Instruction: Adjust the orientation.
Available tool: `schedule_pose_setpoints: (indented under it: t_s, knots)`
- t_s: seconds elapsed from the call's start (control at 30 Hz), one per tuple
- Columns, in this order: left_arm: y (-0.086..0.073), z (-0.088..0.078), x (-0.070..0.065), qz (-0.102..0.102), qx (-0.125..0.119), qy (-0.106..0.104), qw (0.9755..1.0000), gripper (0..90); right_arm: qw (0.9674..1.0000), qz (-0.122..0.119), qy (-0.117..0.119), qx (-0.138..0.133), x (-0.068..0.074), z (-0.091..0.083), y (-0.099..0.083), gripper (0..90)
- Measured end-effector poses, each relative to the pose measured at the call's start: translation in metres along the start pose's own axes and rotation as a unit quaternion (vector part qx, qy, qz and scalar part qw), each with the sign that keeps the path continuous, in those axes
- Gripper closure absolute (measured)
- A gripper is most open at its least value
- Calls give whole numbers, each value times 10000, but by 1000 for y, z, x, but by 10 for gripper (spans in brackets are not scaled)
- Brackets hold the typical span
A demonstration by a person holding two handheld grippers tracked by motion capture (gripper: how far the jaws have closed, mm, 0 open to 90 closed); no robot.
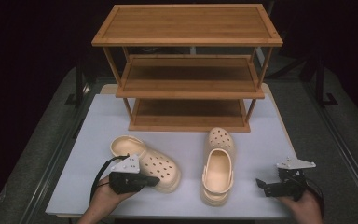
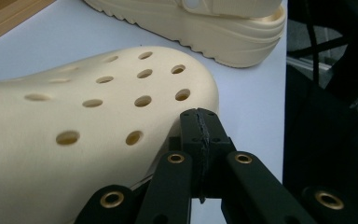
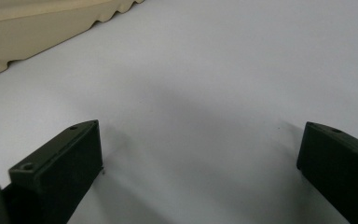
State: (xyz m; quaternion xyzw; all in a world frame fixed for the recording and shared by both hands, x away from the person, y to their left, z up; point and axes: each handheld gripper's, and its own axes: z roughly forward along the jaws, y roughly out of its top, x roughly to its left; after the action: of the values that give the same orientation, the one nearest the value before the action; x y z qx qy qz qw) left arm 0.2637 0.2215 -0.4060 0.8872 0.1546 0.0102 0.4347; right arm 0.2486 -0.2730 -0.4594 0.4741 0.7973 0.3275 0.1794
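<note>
**A:** What is lying on the bench (image 1: 88, 140) right now?

**B:** Two cream clogs are sitting in the lower middle of the high view, in front of a wooden three-tier shelf (image 1: 186, 70). The left clog (image 1: 147, 161) is lying with its long axis slanting, heel opening toward the upper left, perforated toe pointing toward the lower right. The right clog (image 1: 218, 165) is lying almost straight up the frame, toe toward the shelf, heel toward the bottom edge.

**A:** Where are the tools?

**B:** The left tool (image 1: 151, 179) is sitting at the lower left, jaws pressed together and pinching nothing, its tip just beside the left clog's toe; whether it is touching I cannot tell. So the left hand is the nearer one, and the clog is stretching away from the tip toward the upper left. The right tool (image 1: 261, 184) is resting at the lower right, jaws spread wide over bare bench, pointing left toward the right clog's heel, near but apart.
</note>
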Motion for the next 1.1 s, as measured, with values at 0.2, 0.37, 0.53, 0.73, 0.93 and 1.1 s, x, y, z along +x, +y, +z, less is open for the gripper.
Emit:
schedule_pose_setpoints:
  t_s: [0.2,0.37,0.53,0.73,0.93,1.1]
  knots:
    - [9,10,2,30,37,47,10000,900,10000,1,-1,-1,0,0,0,0]
    - [20,21,5,62,81,137,9999,900,10000,9,2,1,0,0,0,0]
    - [26,29,8,91,133,213,9996,900,10000,-3,1,-4,0,0,0,0]
    - [34,40,11,39,145,292,9995,900,10000,-6,0,-2,0,0,0,0]
    - [35,38,10,21,151,281,9995,900,10000,-1,3,1,0,0,0,0]
    - [35,17,10,-189,-123,103,9997,900,10000,0,4,0,0,0,0,0]
